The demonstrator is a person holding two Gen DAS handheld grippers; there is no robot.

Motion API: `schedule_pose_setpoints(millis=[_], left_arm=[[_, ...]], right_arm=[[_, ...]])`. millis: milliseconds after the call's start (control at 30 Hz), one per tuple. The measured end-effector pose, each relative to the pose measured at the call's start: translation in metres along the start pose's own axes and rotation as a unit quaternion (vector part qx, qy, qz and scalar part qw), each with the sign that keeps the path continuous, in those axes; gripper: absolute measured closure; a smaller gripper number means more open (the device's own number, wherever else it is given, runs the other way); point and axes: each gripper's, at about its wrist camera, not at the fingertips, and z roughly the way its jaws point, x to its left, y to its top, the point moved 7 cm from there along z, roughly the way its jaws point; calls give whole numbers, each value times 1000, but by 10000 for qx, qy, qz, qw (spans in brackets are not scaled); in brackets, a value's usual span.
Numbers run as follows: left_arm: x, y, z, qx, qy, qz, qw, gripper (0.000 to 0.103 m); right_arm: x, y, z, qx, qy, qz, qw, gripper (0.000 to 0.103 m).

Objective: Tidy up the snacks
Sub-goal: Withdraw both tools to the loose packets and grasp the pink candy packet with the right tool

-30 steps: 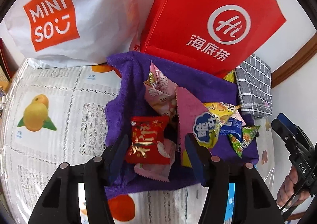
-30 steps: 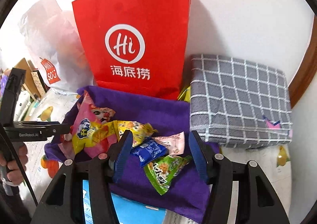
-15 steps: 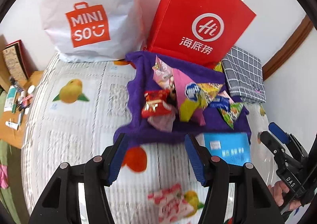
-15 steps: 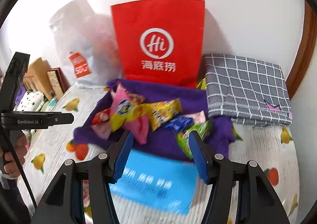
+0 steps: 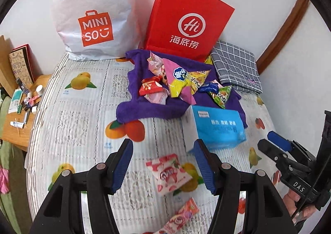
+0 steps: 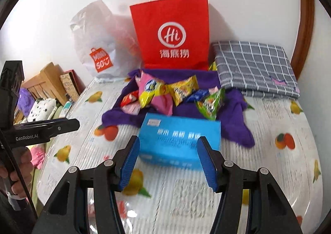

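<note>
Nearest, low in the left wrist view, the left gripper (image 5: 163, 163) stands about half open with nothing between its blue pads; a pink-and-white snack packet (image 5: 168, 174) lies flat on the fruit-print sheet (image 5: 82, 114) in the gap below them, untouched, and a second pink packet (image 5: 182, 217) lies at the bottom edge. Likewise the right gripper (image 6: 168, 162), bottom centre of the right wrist view, is about half open and empty. Just beyond its tips sits a blue box (image 6: 180, 141), white printing on top, resting on the sheet. Behind the box, mid frame, a purple towel (image 6: 233, 128) is spread out, crumpled, and carries the snack pile (image 6: 169, 93): pink, yellow, red, blue and green packets heaped and overlapping. To the right of the towel lies a folded grey checked cloth (image 6: 256, 68), its near edge on the purple fabric. Farther back, upper centre, a red paper bag (image 6: 171, 33) stands upright against the white wall, touching the towel's far edge. Left of it slumps a white plastic bag (image 5: 93, 17) with an orange logo.
</note>
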Motion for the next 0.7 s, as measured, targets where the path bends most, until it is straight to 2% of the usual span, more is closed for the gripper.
schedule_pose_setpoints(millis=[267, 433, 700], left_arm=[[28, -26, -3, 48, 144, -118, 9998, 44], [55, -41, 2, 142, 233, -303, 9992, 44], [94, -65, 27, 439, 200, -599, 9970, 44]], right_arm=[[32, -34, 9, 253, 230, -78, 9994, 45], [63, -52, 35, 602, 470, -289, 9967, 45], [100, -69, 87, 1137, 567, -560, 9903, 45]])
